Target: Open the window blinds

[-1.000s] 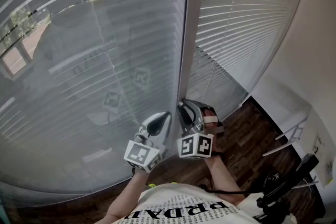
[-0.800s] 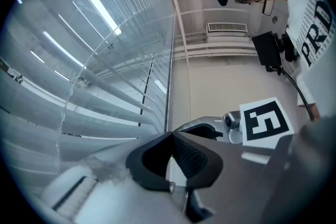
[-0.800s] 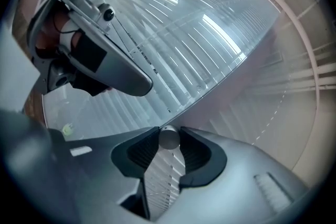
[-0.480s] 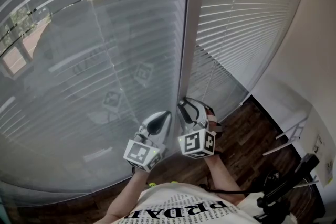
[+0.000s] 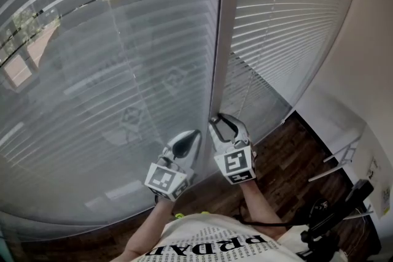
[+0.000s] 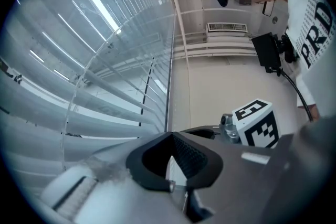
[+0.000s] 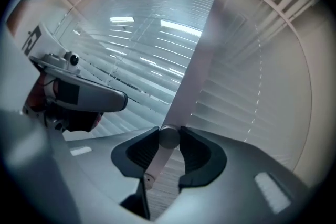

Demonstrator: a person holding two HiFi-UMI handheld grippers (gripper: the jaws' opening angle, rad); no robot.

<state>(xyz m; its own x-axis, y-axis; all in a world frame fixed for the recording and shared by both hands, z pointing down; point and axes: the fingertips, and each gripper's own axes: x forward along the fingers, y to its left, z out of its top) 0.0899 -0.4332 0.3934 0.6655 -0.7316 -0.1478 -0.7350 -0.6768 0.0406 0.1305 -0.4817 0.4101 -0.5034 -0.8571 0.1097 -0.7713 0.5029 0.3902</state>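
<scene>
Filling most of the head view, the window blinds hang in two panels either side of a white upright post, their slats running across the upper left and upper right of the frame, with a little of the outdoors showing between slats at the far left edge. A pale wall takes the right side, and dark wood floor shows at the lower right. Low in the centre, the left gripper points at the left panel with its jaws brought together on nothing. Just beside it, the right gripper sits at the foot of the post, jaws clamped on the round wand.
</scene>
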